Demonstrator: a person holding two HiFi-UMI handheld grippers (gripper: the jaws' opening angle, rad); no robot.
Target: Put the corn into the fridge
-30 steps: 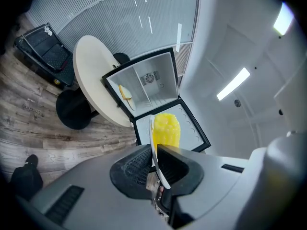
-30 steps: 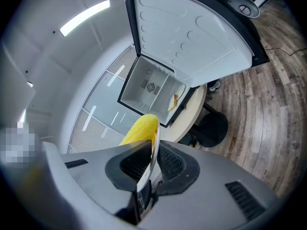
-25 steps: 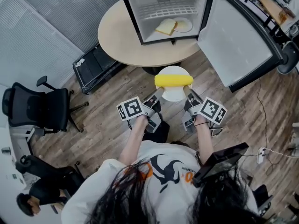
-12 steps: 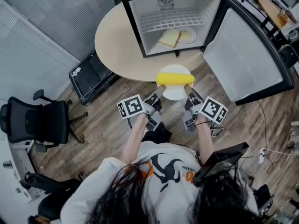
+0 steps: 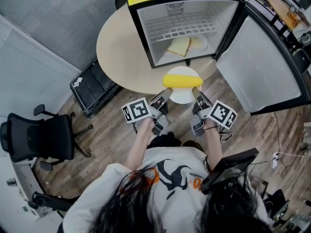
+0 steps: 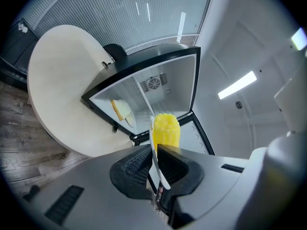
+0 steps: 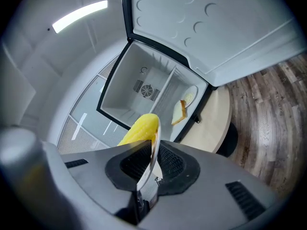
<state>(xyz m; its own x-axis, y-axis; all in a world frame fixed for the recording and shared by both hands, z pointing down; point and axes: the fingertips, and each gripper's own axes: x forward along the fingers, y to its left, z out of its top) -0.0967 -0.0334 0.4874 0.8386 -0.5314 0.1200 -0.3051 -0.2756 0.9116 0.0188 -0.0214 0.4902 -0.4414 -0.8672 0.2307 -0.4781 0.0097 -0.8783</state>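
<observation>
A yellow corn cob (image 5: 182, 81) lies across a white plate (image 5: 182, 98) carried between both grippers. My left gripper (image 5: 166, 94) is shut on the plate's left rim (image 6: 154, 153), and my right gripper (image 5: 196, 94) is shut on its right rim (image 7: 154, 153). The corn (image 6: 166, 130) shows just past the jaws in the left gripper view, and the corn (image 7: 140, 127) shows likewise in the right gripper view. Just ahead stands a small black fridge (image 5: 146, 38) on a round table (image 5: 119, 47), its door (image 5: 265, 67) swung open to the right. The plate is at the table's near edge.
On the fridge floor lie a slice of bread (image 5: 180, 46) and a small plate (image 5: 201, 43), under a white wire shelf (image 5: 182, 24). A black office chair (image 5: 39, 135) and a black case (image 5: 95, 84) stand on the wooden floor to the left.
Both grippers have carried the plate and corn toward the fridge, from over the floor to the table's near edge. The jaws stayed shut on the plate.
</observation>
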